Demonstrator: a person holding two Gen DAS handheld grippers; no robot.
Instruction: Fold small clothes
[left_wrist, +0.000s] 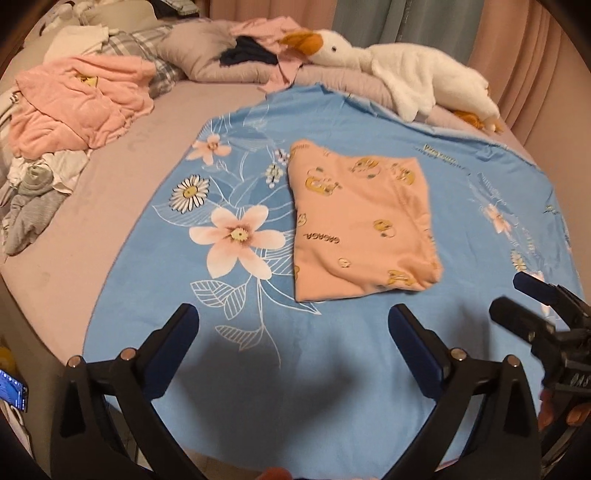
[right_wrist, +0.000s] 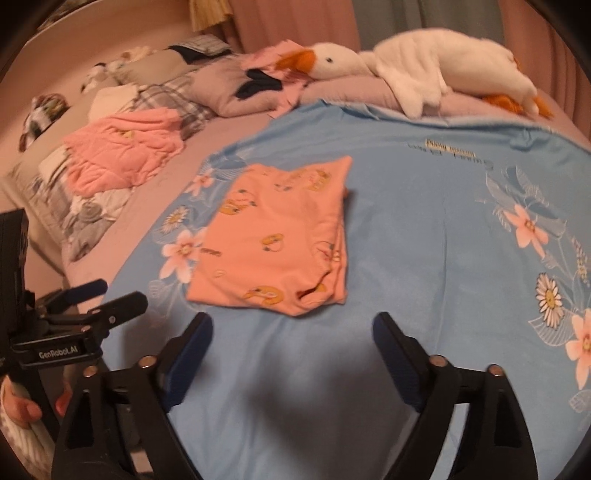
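A small peach garment with yellow duck prints (left_wrist: 364, 221) lies folded into a rough rectangle on the blue floral sheet (left_wrist: 240, 362). It also shows in the right wrist view (right_wrist: 277, 236). My left gripper (left_wrist: 293, 317) is open and empty, hovering just short of the garment's near edge. My right gripper (right_wrist: 293, 325) is open and empty, also just short of the near edge. The right gripper shows at the right edge of the left view (left_wrist: 517, 299), and the left gripper at the left edge of the right view (right_wrist: 114, 293).
A pile of unfolded clothes with a pink piece on top (left_wrist: 77, 107) lies at the left of the bed. A white plush goose (left_wrist: 399, 70) and pillows (left_wrist: 207, 55) lie along the far side. A phone (left_wrist: 13, 391) sits at the lower left.
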